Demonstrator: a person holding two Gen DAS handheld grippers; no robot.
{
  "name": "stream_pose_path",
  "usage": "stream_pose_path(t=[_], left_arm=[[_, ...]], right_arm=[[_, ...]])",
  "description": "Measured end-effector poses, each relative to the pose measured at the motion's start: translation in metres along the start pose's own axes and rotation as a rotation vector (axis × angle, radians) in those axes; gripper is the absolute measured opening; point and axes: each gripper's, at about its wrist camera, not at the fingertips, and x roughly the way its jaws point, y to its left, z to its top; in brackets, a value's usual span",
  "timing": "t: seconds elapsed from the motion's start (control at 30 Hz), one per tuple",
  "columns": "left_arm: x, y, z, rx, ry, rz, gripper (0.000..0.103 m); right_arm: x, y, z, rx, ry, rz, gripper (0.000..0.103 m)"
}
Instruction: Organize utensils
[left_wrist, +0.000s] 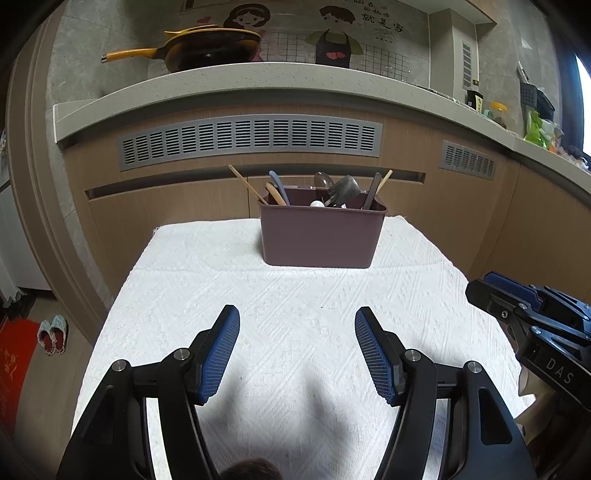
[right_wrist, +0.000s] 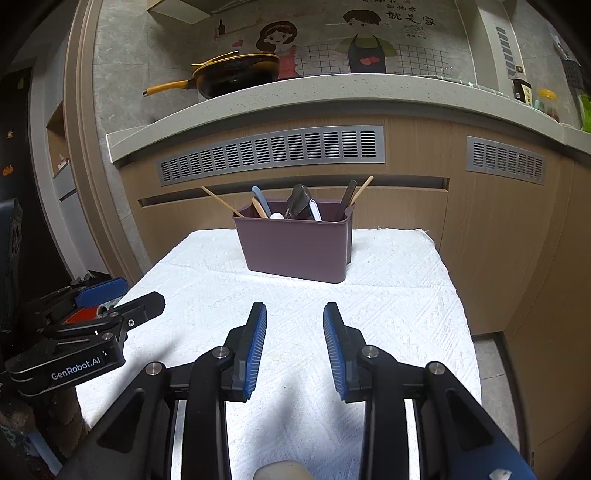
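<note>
White cloth (left_wrist: 295, 314): maroon caddy (left_wrist: 321, 236) holds utensils (left_wrist: 341, 192); tools empty.

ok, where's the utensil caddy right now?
The purple caddy stands upright at the far end of the white towel, centred ahead of both open grippers, just before the wooden cabinet; utensils stick out of it.

yellow frying pan (left_wrist: 207, 46) on counter (left_wrist: 295, 79) | slippers (left_wrist: 53, 333) on floor | white cloth (left_wrist: 258, 295)
</note>
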Motion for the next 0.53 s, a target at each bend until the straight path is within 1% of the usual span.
stream_pose_path(t=[0.17, 0.43, 0.53], left_arm=[[-0.0001, -0.0016, -0.0004, 0.003, 0.002, -0.007, 0.065], [-0.0033, 0.0039, 0.0013, -0.025, -0.007, -0.016, 0.065], [-0.0039, 0.0062, -0.0004, -0.033, -0.014, -0.007, 0.065]], right_arm=[[-0.0003, -0.0014, 0.0011, 0.000, -0.004, -0.006, 0.031], [-0.0019, -0.0014, 0.0019, -0.001, -0.009, -0.023, 0.031], [-0.0031, 0.0007, 0.0026, -0.011, -0.016, -0.032, 0.032]])
